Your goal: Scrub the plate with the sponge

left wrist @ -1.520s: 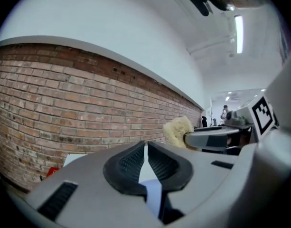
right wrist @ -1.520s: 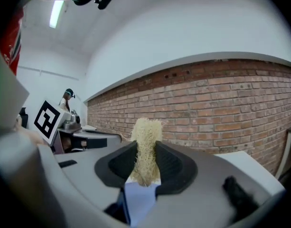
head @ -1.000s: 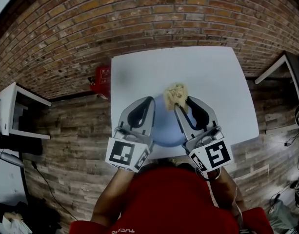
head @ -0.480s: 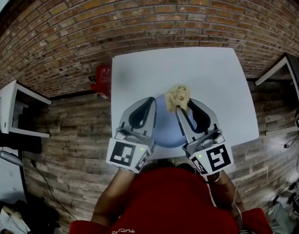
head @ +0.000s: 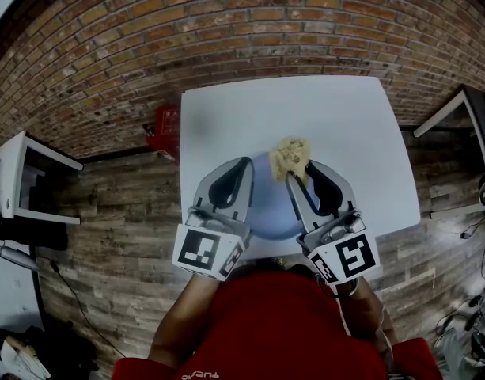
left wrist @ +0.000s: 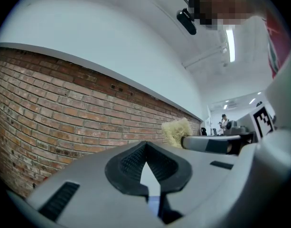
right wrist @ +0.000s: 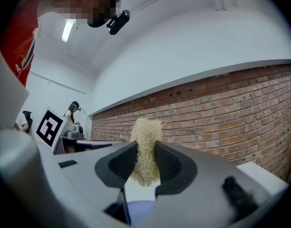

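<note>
**Get the sponge down on the plate, then rub softly**

The step in hand looks like bringing the sponge (right wrist: 145,148) onto the blue plate (head: 267,208). The plate lies on the white worktop (head: 329,109), near its front edge, under both claws. The sponge is over the far rim of the plate. I cannot tell if it touches the plate yet.

To do this well, I think the soft sponge should meet the plate first, not the hard tips of the claw. A good part of the sponge sticks out past the tips, so there is room for that. Small round rubs with a gentle push seem best. The worktop looks smooth, so a hard push could make the plate slide away.

The right claw (head: 299,169) is clamped on the sponge. Its two dark pads squeeze the sponge from both sides, and the fluffy top pokes up between them.

The left claw (left wrist: 146,161) is closed, tip to tip, with nothing seen between its pads. It sits over the left side of the plate. It could help by steadying the plate.
</note>
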Tool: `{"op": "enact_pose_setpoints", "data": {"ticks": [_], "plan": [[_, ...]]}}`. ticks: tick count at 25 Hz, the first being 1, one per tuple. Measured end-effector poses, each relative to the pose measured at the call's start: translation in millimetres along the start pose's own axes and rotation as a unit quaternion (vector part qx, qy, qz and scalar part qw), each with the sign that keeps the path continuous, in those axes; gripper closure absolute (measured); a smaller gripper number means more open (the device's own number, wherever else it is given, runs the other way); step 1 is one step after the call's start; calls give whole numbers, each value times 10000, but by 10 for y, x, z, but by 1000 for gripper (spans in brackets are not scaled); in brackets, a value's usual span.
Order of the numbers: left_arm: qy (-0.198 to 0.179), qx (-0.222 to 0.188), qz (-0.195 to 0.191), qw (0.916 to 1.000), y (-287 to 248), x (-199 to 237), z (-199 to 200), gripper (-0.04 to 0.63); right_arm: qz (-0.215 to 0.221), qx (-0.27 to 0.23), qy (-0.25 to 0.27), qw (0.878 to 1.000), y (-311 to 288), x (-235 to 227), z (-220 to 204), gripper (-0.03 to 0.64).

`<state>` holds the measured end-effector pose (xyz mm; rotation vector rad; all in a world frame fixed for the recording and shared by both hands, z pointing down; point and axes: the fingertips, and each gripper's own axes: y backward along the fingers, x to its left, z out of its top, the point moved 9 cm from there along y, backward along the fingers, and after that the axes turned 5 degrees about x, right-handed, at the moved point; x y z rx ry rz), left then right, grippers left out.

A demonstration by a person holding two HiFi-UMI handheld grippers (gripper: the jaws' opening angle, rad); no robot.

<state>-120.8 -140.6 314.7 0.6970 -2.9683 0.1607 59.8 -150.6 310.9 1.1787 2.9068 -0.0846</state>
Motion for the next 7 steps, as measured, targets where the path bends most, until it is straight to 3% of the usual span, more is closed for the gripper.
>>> {"op": "enact_pose_setpoints", "data": {"ticks": [7], "plan": [[-5, -23, -8, 10000, 5, 7, -4, 581, -13, 6, 11, 10000, -10, -8, -7, 497]]}}
